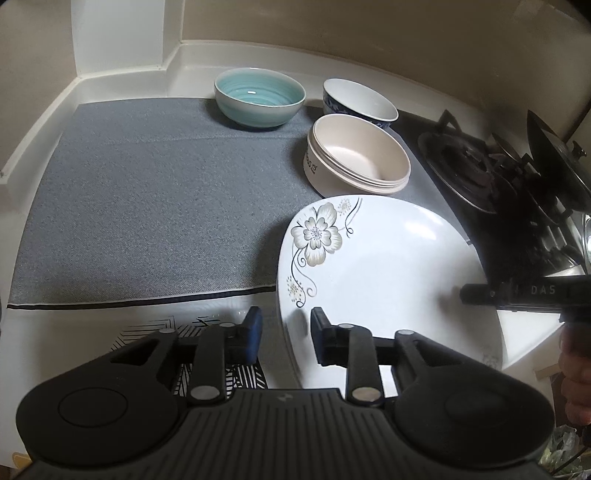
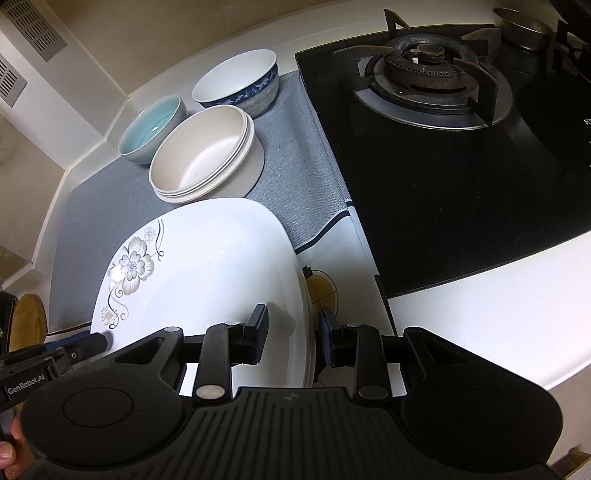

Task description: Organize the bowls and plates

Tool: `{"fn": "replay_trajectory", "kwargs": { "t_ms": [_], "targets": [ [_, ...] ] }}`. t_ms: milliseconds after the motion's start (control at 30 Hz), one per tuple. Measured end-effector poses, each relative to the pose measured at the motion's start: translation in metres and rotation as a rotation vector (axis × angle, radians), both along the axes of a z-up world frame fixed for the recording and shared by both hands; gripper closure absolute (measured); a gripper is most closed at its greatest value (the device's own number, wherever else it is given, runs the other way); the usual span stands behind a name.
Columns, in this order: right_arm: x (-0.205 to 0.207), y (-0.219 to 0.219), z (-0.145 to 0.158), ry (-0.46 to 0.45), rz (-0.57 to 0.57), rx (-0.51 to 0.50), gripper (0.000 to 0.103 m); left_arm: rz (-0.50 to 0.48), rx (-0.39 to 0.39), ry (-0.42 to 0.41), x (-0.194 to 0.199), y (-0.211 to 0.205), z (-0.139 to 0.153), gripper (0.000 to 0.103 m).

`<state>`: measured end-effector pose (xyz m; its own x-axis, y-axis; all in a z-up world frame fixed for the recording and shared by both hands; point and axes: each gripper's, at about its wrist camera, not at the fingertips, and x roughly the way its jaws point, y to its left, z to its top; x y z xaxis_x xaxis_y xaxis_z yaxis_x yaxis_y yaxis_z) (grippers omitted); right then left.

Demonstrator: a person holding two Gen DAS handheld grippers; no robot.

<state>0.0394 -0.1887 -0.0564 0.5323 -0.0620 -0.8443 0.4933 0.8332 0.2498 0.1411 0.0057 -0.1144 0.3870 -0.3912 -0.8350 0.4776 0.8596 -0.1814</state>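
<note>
A white square plate (image 1: 388, 266) with a grey flower print hangs tilted over the counter's front edge, partly over the grey mat (image 1: 147, 203). My left gripper (image 1: 286, 332) straddles its left rim; a gap shows beside the outer pad, so it is open. My right gripper (image 2: 291, 334) is shut on the plate's (image 2: 207, 258) right rim, one finger on top and one beneath. On the mat behind stand a teal bowl (image 1: 258, 98), a blue-patterned white bowl (image 1: 360, 101) and a nested stack of cream bowls (image 1: 358, 158).
A black gas hob (image 2: 443, 147) with a burner fills the right side, and a metal dish (image 2: 524, 26) sits beyond it. A black-and-white patterned mat (image 1: 192, 325) lies under my left gripper. A yellowish round item (image 2: 323, 290) lies below the plate. Walls close off the back and left.
</note>
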Motion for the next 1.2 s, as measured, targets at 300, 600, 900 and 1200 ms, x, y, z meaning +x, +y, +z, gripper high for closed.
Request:
{"fn": "replay_trajectory", "kwargs": {
  "t_ms": [300, 600, 900, 1200],
  "targets": [
    [0.0, 0.003, -0.007, 0.013, 0.025, 0.002, 0.07, 0.004, -0.029, 0.058, 0.002, 0.0, -0.013, 0.065],
    [0.007, 0.005, -0.008, 0.03, 0.057, -0.012, 0.066, 0.024, -0.073, 0.117, 0.007, 0.006, -0.018, 0.06],
    [0.01, 0.009, -0.01, 0.041, 0.076, -0.024, 0.06, 0.003, -0.082, 0.134, 0.005, 0.002, -0.022, 0.06],
    [0.012, 0.009, -0.01, 0.048, 0.074, -0.023, 0.06, -0.016, -0.094, 0.141, 0.004, 0.001, -0.024, 0.06]
  ]
}}
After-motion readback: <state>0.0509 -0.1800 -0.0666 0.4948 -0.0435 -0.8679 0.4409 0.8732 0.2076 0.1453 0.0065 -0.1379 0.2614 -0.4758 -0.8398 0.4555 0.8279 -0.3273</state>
